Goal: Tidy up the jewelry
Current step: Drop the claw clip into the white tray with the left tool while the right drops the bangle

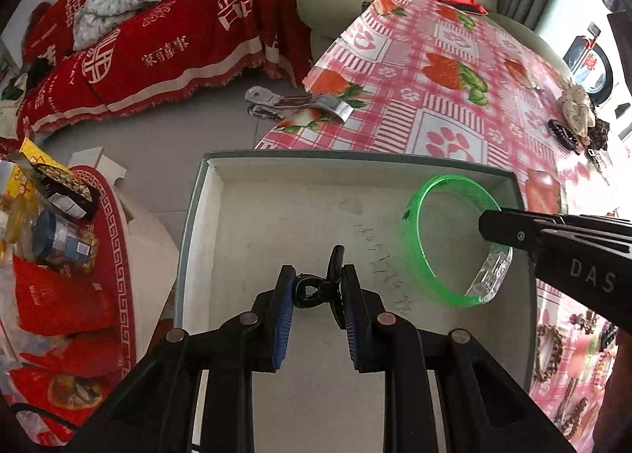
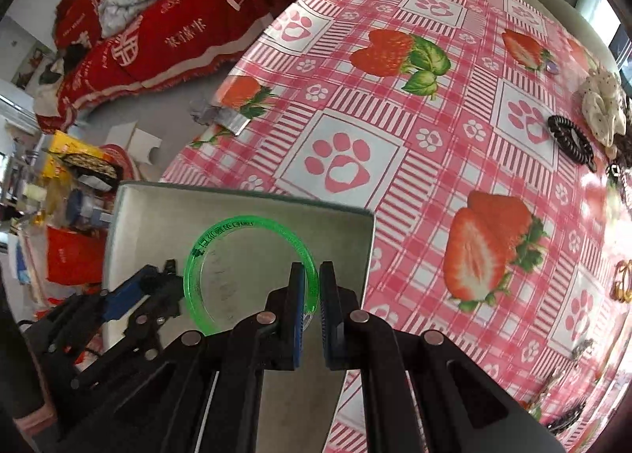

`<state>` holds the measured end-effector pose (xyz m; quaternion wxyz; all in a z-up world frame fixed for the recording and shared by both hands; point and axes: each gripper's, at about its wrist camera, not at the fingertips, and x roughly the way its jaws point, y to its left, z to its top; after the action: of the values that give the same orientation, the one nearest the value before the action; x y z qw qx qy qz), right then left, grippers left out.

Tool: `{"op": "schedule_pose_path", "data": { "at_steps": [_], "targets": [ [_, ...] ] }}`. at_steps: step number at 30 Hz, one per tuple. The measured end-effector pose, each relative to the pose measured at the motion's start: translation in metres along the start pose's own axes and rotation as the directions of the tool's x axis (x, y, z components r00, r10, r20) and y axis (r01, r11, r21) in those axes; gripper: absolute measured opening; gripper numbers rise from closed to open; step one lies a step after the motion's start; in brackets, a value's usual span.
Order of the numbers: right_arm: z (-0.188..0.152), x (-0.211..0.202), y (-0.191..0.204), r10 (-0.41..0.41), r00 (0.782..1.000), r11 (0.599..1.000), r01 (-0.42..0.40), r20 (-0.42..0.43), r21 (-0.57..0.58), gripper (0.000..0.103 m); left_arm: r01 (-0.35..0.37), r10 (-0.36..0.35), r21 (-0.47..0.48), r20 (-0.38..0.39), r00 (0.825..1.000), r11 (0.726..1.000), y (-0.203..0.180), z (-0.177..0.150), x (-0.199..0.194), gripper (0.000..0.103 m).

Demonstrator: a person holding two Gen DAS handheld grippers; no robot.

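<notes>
Left wrist view: the left gripper pinches a small black hair claw between its jaws above the grey box; so slight a hold could let it twist free.

Right wrist view: the right gripper clamps the green bangle over the box; releasing high, it might roll onto the bench.

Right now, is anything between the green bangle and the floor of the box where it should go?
Nothing visible. The right gripper holds the green bangle over bare floor of the box. The left gripper, holding a black hair clip, is off to one side, clear of the bangle.
</notes>
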<state>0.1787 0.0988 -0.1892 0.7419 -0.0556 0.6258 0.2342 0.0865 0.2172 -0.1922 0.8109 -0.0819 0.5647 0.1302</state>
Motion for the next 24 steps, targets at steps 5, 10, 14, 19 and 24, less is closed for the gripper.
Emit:
{"op": "schedule_pose_path", "data": {
  "at_steps": [5,10,14,19,24],
  "targets": [
    [0.004,0.011,0.005,-0.052,0.998,0.998,0.051,-0.019,-0.029,0.008,-0.021,0.021,0.028,-0.010,1.000,0.999,-0.002,-0.001,0.006,0.031],
    [0.006,0.019,0.010,-0.057,0.998,0.998,0.056,-0.035,-0.030,0.009,-0.038,0.039,0.049,-0.010,0.999,0.998,-0.006,-0.001,0.006,0.031],
    [0.004,0.020,0.008,-0.048,0.998,0.999,0.047,-0.035,-0.024,0.009,-0.041,0.042,0.045,-0.016,0.999,0.998,-0.004,-0.001,0.006,0.031],
    [0.005,0.010,0.005,-0.023,1.000,1.000,0.023,-0.015,-0.010,0.021,-0.045,0.046,0.053,-0.012,0.999,0.998,-0.006,-0.002,0.002,0.031],
    [0.004,-0.016,0.002,0.012,0.999,1.000,-0.013,0.036,0.022,0.050,-0.046,0.046,0.057,0.002,0.999,0.997,-0.010,-0.001,-0.004,0.101]
  ]
}}
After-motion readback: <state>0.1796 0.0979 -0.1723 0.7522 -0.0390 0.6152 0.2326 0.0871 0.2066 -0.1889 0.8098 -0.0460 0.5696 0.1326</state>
